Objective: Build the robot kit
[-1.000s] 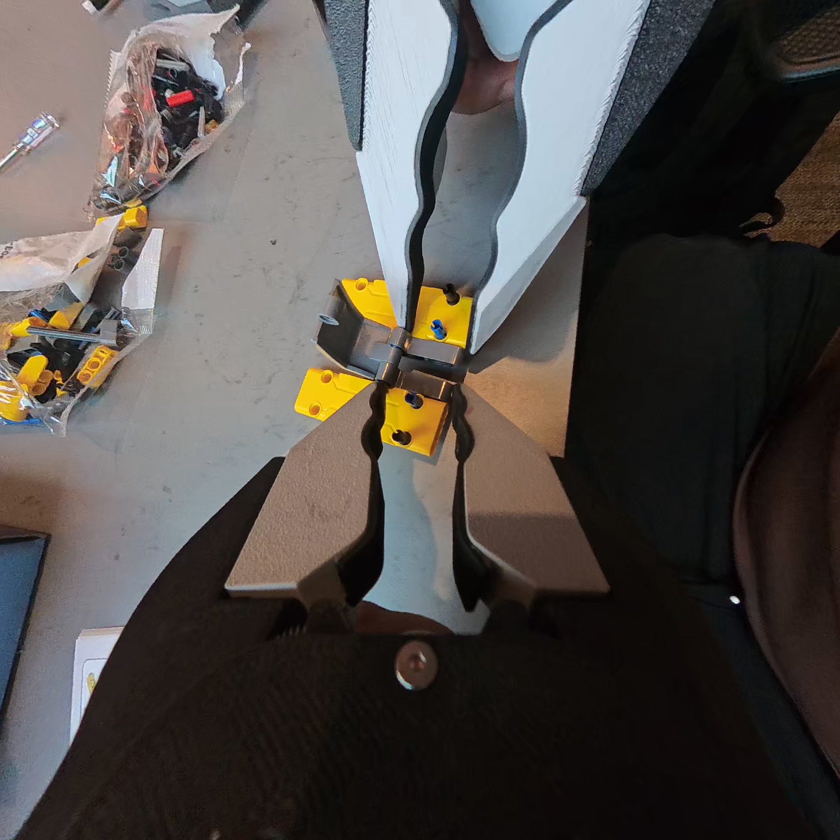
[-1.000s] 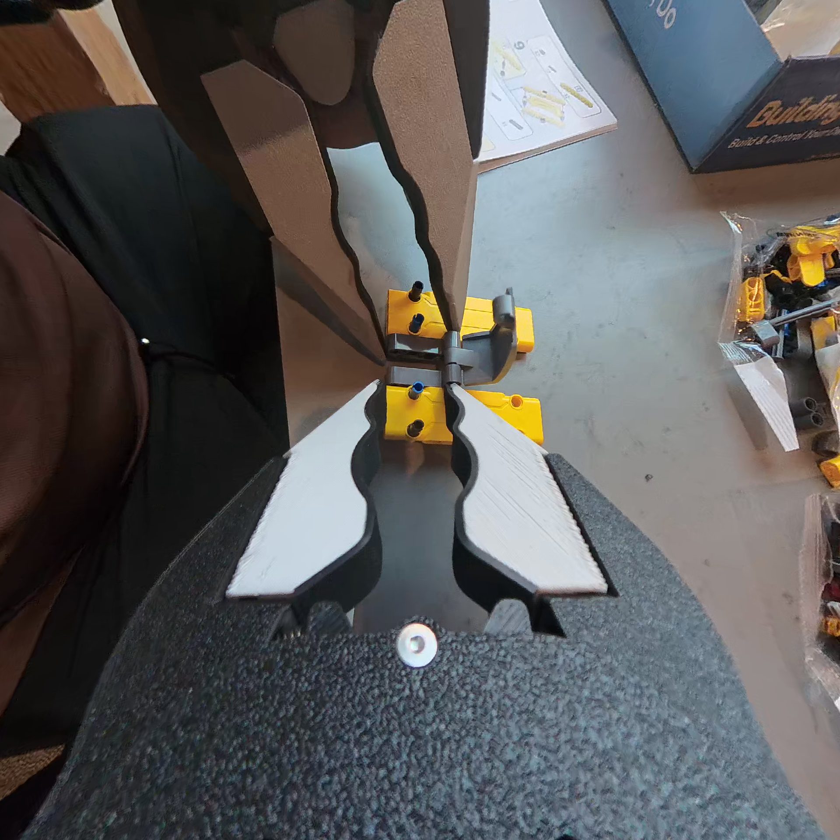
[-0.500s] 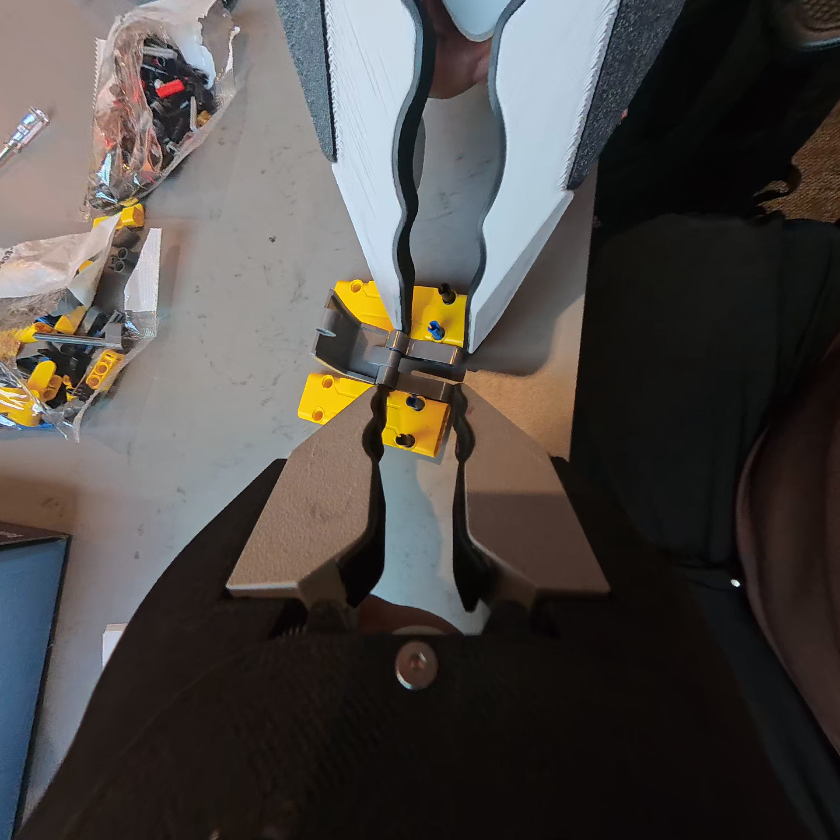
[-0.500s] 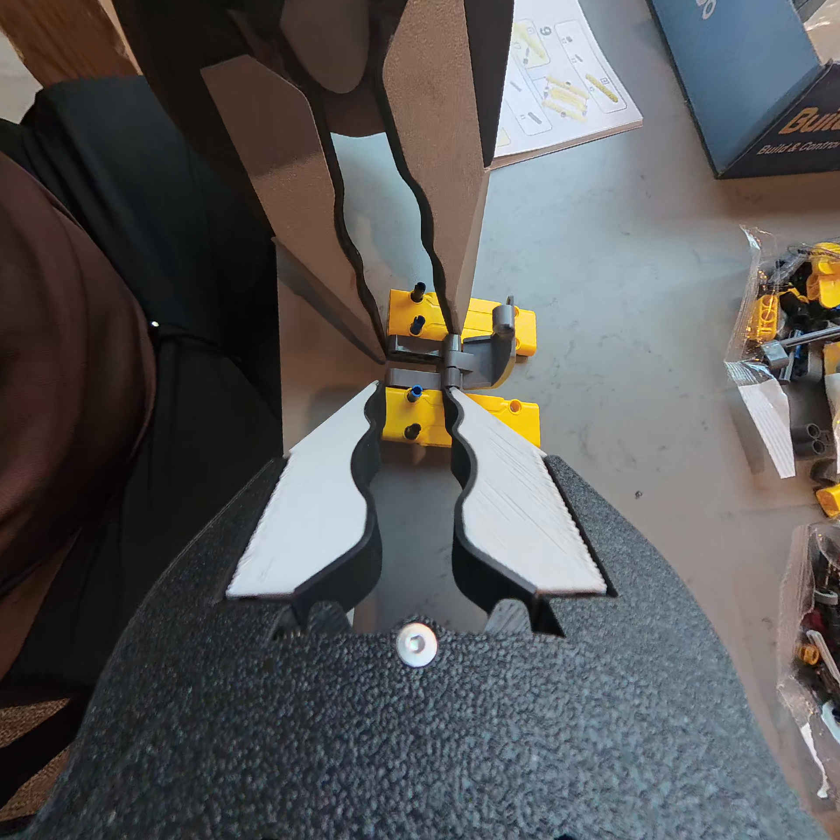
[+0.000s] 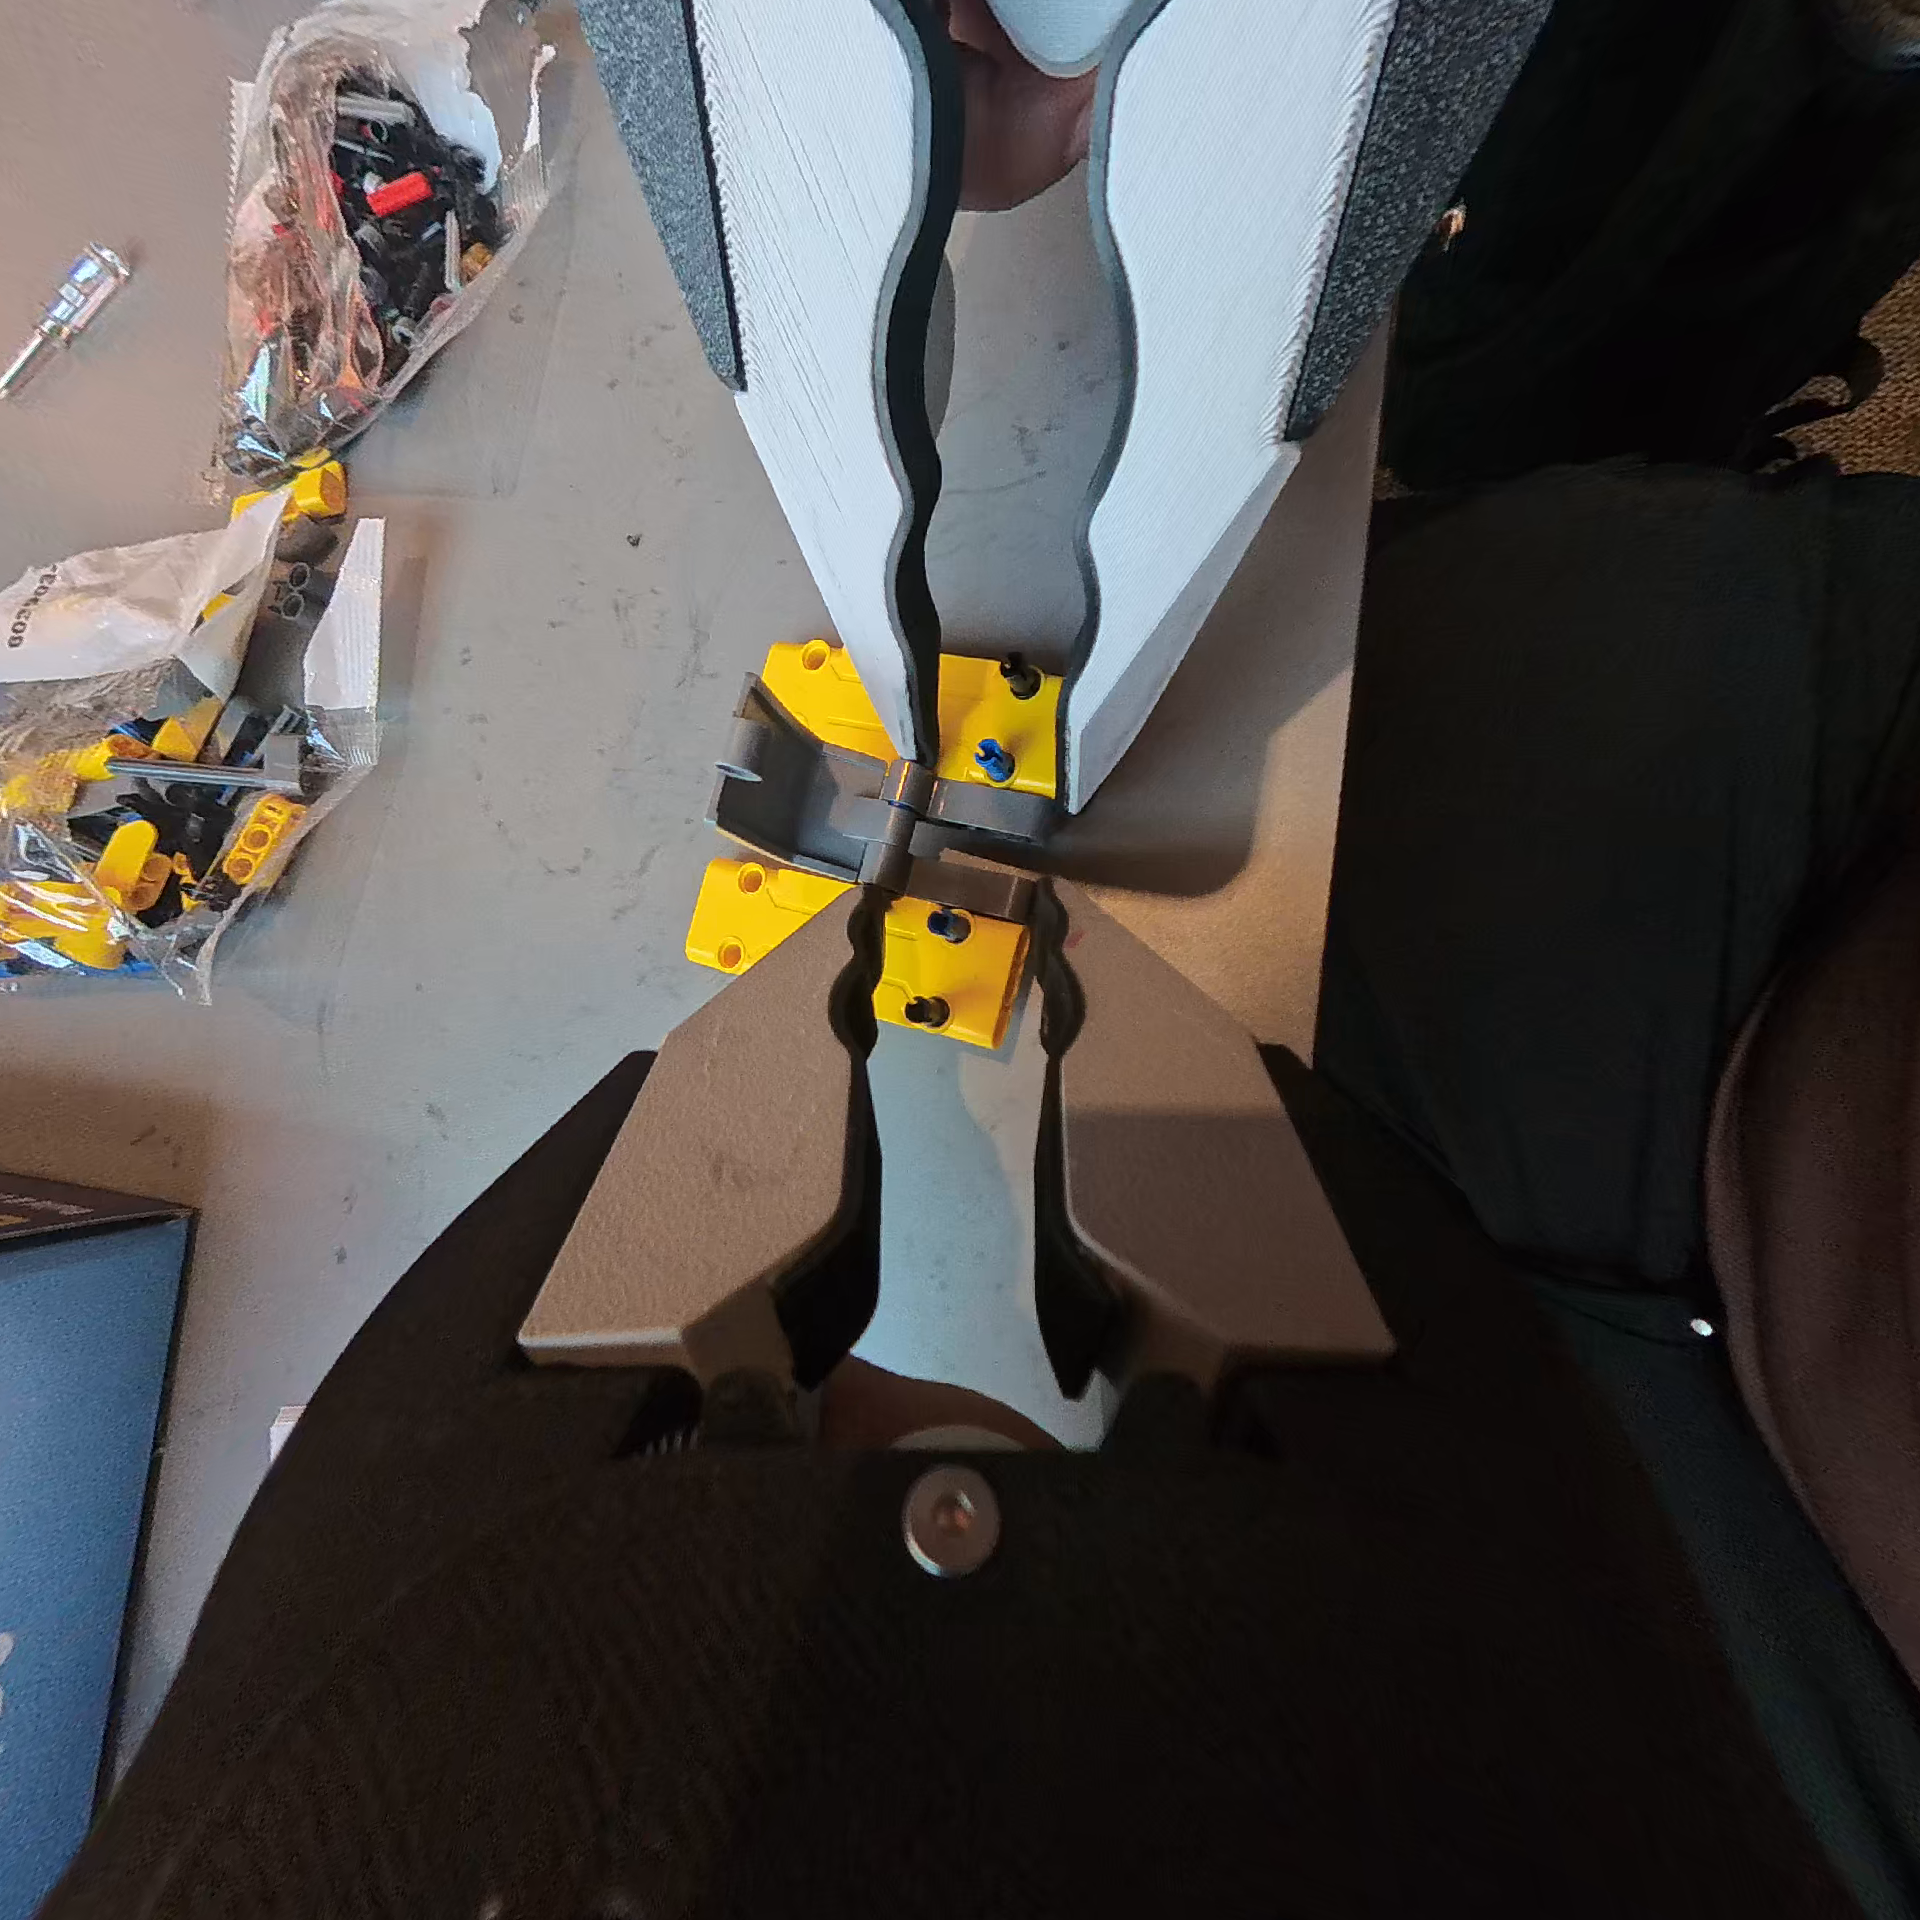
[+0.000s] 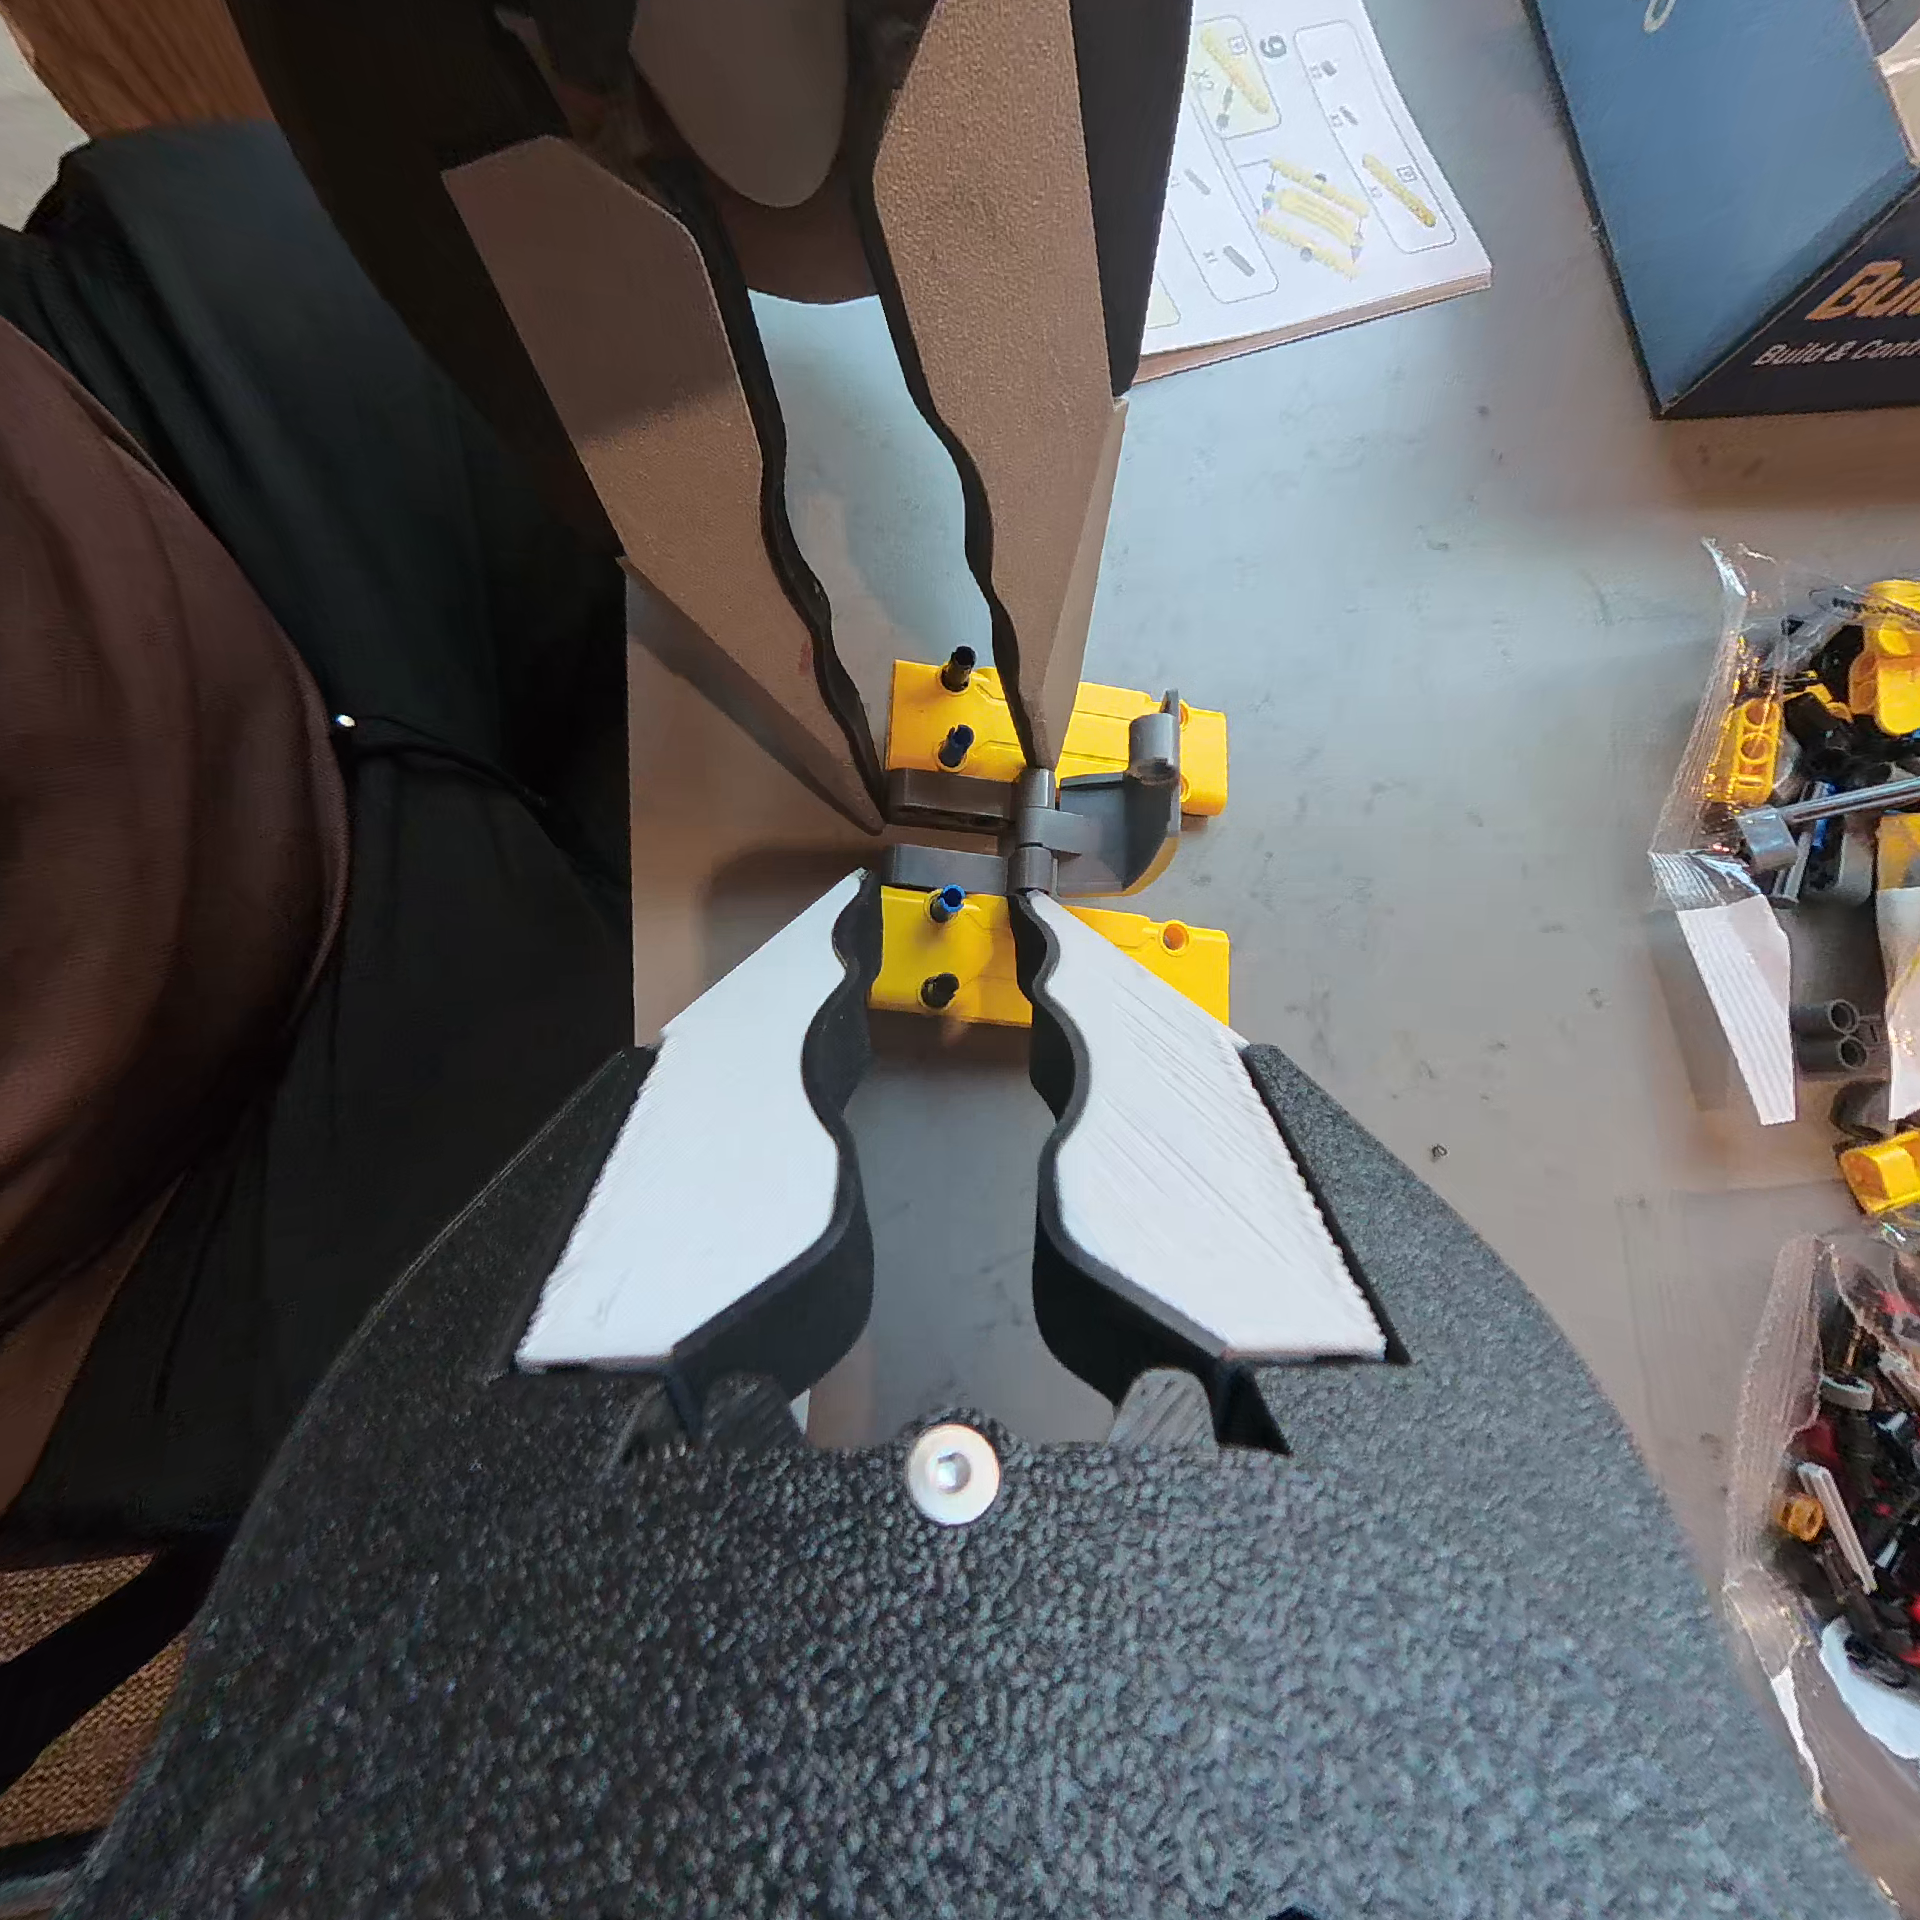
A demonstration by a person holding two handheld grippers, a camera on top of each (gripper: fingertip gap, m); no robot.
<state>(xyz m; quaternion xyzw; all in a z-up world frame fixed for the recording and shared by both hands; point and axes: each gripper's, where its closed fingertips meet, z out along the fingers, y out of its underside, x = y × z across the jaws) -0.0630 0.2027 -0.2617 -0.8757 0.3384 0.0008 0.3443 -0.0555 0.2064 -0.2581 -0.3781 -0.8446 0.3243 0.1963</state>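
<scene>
We clamp our left gripper [image 5: 948,914] on one yellow panel [image 5: 951,971] and our right gripper [image 6: 940,899] on the other yellow panel [image 6: 961,961], either side of the grey hinge piece [image 5: 831,810] on the grey table [image 5: 520,644], parts bags [image 5: 135,758] lying well away from that hinge

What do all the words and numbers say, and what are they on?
I can't read writing out, only place it.
Blue box: printed words on its dark side.
Instruction booklet: step numbers by drawings.
Clear bag: code on white label.
Yellow bricks: none seen.
</scene>
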